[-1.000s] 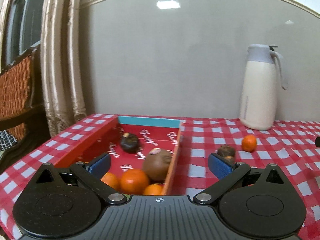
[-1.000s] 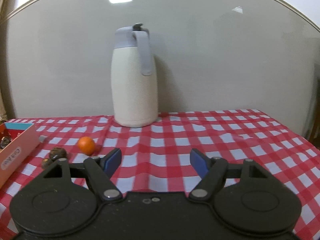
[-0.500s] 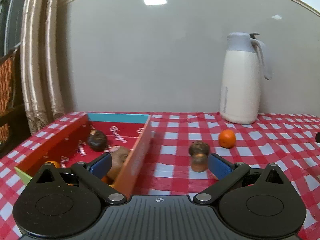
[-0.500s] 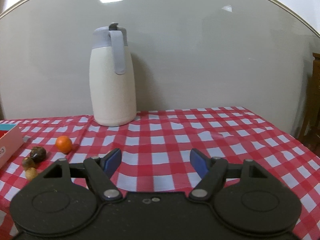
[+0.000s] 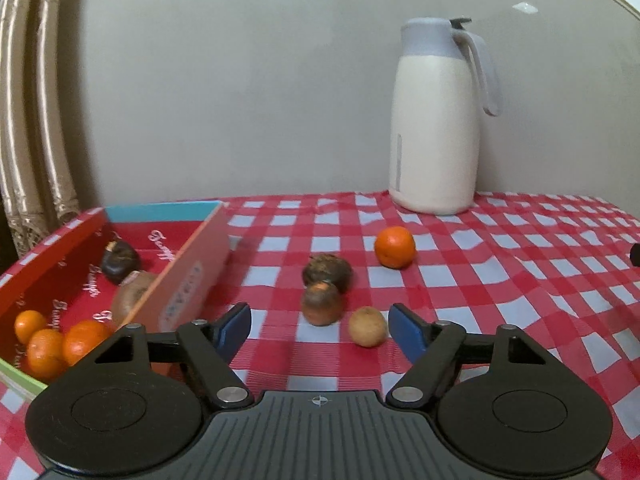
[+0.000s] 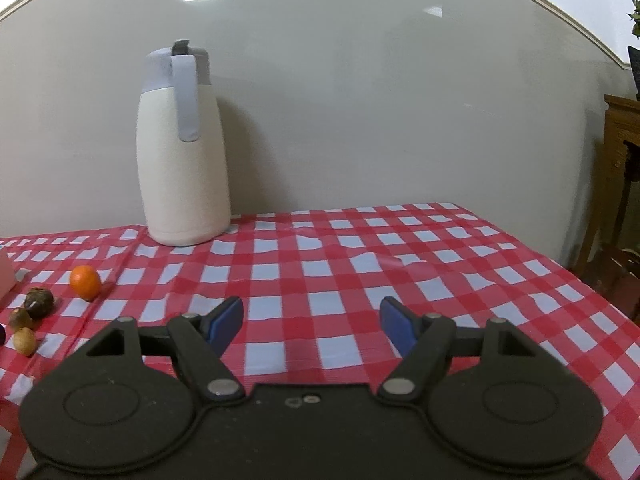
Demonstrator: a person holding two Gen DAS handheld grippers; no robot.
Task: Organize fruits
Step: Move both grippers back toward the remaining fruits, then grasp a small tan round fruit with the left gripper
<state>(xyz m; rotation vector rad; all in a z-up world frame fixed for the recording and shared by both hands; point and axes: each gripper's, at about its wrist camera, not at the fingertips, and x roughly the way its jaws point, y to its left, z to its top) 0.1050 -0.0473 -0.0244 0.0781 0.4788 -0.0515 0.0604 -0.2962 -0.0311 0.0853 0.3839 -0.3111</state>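
Sliding rightward from the box (image 5: 188, 280) since the earlier frame, the left tool (image 5: 319, 326) has just been closing its jaws partway; nothing is gripped, and a brown fruit (image 5: 322, 304) and a yellowish fruit (image 5: 367, 326) are lying on the desk (image 5: 500, 280) just ahead. Behind them a dark fruit (image 5: 327, 272) and an orange (image 5: 394, 247) are sitting. The right tool (image 6: 311, 318) is hanging released.
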